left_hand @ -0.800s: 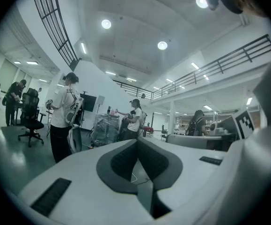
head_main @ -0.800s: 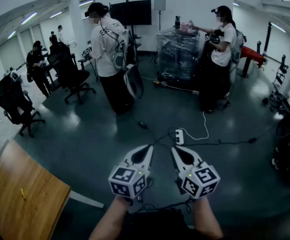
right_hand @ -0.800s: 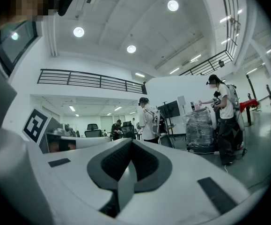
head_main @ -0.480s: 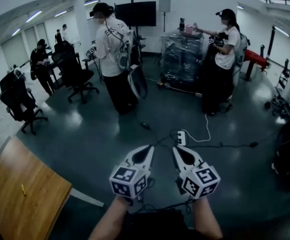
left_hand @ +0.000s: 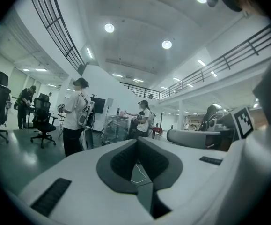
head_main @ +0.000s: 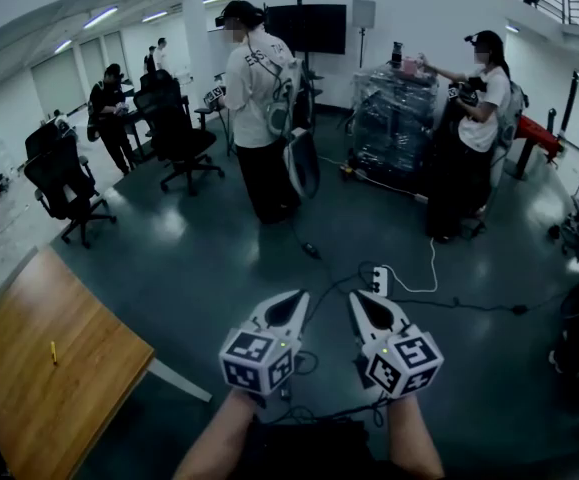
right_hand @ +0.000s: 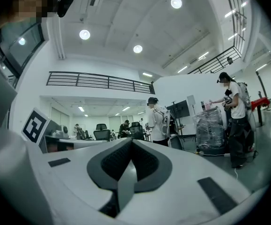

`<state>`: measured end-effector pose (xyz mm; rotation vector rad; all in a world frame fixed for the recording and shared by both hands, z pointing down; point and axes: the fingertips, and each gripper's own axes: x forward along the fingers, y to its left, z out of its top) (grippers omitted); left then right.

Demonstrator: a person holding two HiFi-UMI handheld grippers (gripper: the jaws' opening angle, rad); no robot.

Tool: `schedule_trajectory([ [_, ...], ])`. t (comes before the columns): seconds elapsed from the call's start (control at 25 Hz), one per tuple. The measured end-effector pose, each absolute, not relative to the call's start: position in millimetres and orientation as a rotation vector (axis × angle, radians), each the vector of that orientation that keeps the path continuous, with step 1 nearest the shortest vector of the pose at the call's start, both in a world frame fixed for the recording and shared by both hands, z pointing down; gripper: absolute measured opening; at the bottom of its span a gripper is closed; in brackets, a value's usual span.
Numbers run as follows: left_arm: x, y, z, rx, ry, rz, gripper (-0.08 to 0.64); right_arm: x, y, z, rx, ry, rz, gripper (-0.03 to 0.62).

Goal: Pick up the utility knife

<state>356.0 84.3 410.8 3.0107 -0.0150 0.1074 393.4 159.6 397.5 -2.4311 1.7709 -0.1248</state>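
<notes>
Left hand-held gripper [head_main: 295, 296] and my right hand-held gripper [head_main: 356, 299] were both pressed together, empty. The utility knife [head_main: 53, 352] looked thin and yellow, lying on the wooden desk [head_main: 29, 398].

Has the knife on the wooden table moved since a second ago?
No. The knife keeps its spot on the table; both shifted together in the head view as the camera turned.
</notes>
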Motion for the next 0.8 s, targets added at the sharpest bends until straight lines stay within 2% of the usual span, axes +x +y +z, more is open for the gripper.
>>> schedule_trajectory([
  [0.28, 302.7, 56.6, 402.4, 2.976, -0.295, 0.121, 0.006, 355.1, 124.8, 383.7, -2.260, 2.027, -0.157, 0.011],
  [0.8, 128.1, -30.7, 401.8, 2.837, -0.905, 0.108, 0.006, 218.6, 20.1, 381.4, -1.848, 2.451, -0.192, 0.011],
])
